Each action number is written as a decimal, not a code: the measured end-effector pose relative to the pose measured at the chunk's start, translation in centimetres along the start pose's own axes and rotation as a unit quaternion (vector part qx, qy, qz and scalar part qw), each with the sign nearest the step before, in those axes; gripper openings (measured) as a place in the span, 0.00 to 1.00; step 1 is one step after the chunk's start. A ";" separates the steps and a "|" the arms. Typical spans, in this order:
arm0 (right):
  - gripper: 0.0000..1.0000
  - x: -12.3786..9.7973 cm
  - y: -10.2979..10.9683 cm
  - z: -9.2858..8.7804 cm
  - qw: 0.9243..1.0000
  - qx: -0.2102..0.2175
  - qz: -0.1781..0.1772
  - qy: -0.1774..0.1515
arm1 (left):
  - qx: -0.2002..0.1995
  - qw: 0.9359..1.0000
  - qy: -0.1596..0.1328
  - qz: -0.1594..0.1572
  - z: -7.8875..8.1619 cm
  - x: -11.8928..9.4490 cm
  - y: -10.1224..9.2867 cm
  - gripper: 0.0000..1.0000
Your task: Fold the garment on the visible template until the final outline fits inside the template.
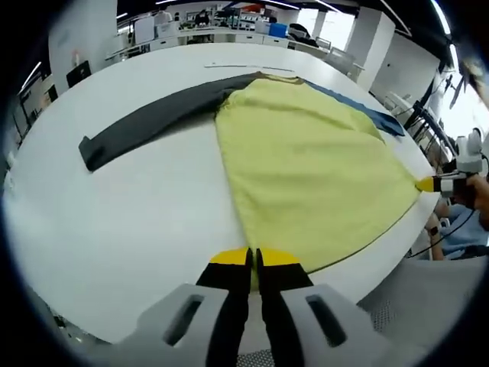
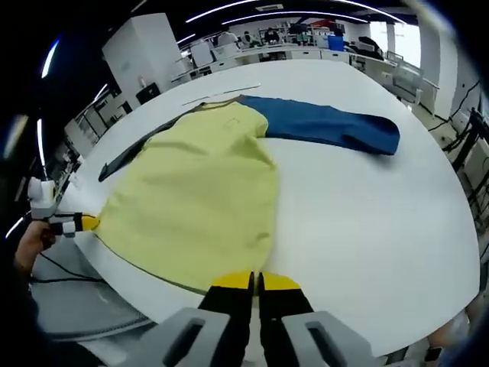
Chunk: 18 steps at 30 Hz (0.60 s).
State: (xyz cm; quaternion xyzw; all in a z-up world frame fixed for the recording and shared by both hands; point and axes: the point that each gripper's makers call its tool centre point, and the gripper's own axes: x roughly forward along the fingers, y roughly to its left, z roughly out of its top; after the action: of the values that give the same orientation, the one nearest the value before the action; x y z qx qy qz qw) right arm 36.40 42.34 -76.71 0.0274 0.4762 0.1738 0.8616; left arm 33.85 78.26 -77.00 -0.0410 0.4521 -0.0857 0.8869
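White table (image 1: 114, 229) carries the garment (image 1: 306, 168), spread flat: yellow body, dark grey sleeve (image 1: 153, 118) out one side, blue sleeve (image 2: 328, 122) out the other. My left gripper (image 1: 254, 260) and right gripper (image 2: 254, 281) each pinch a hem corner, fingers narrow, closed on fabric. Office desks (image 2: 306, 50) stand well behind; a cable (image 2: 53, 271) hangs off the table edge.

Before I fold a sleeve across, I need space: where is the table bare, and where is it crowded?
Bare table lies on the near side of the grey sleeve, beside the yellow body. More bare table lies on the near side of the blue sleeve. It is crowded at the hem, where the left tool and right tool meet the fabric.
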 end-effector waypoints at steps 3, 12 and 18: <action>0.00 0.0 -0.1 -0.6 1.000 0.002 -0.001 0.004 | -0.012 1.000 0.002 -0.001 -0.5 -0.1 0.1 0.00; 0.00 -0.2 -0.1 -1.3 1.000 0.006 -0.002 0.007 | -0.009 1.000 0.010 0.000 -1.4 -0.3 -0.2 0.00; 0.02 -0.2 -0.3 -0.8 1.000 -0.025 -0.004 -0.010 | 0.025 1.000 0.009 0.010 -1.2 -0.4 0.0 0.05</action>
State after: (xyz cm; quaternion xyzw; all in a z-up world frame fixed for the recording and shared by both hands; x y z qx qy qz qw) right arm 35.67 41.91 -77.05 0.0053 0.4630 0.1818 0.8675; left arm 32.67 78.32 -77.37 -0.0132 0.4578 -0.0884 0.8846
